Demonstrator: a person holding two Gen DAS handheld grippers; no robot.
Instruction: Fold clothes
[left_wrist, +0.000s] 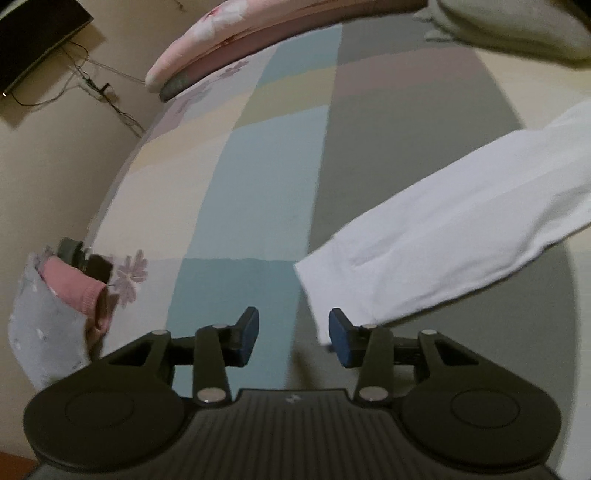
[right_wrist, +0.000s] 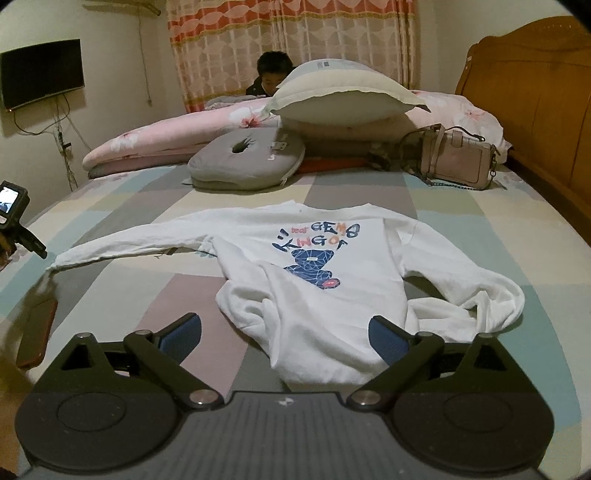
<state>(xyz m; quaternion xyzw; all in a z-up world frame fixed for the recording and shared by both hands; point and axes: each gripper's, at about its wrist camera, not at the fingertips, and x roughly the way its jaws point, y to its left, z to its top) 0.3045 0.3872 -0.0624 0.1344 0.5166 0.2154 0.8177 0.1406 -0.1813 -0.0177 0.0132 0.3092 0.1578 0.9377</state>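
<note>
A white long-sleeved sweatshirt (right_wrist: 332, 288) with a blue bear print lies face up on the checked bedspread (right_wrist: 155, 302). Its left sleeve (right_wrist: 140, 240) stretches flat to the left, and its right sleeve (right_wrist: 472, 295) is bunched in a loop. In the left wrist view, the outstretched sleeve (left_wrist: 443, 229) ends in a cuff just ahead of the right finger. My left gripper (left_wrist: 293, 339) is open, its blue pads pressing on nothing. My right gripper (right_wrist: 286, 338) is open wide just above the sweatshirt's hem, gripping nothing.
Pillows (right_wrist: 343, 96), a grey cushion (right_wrist: 247, 162), a pink quilt (right_wrist: 155, 140) and a pink handbag (right_wrist: 458, 162) line the far side of the bed. A person sits behind them. A red phone (right_wrist: 37, 332) lies at the left edge. A wooden headboard (right_wrist: 535, 96) stands right.
</note>
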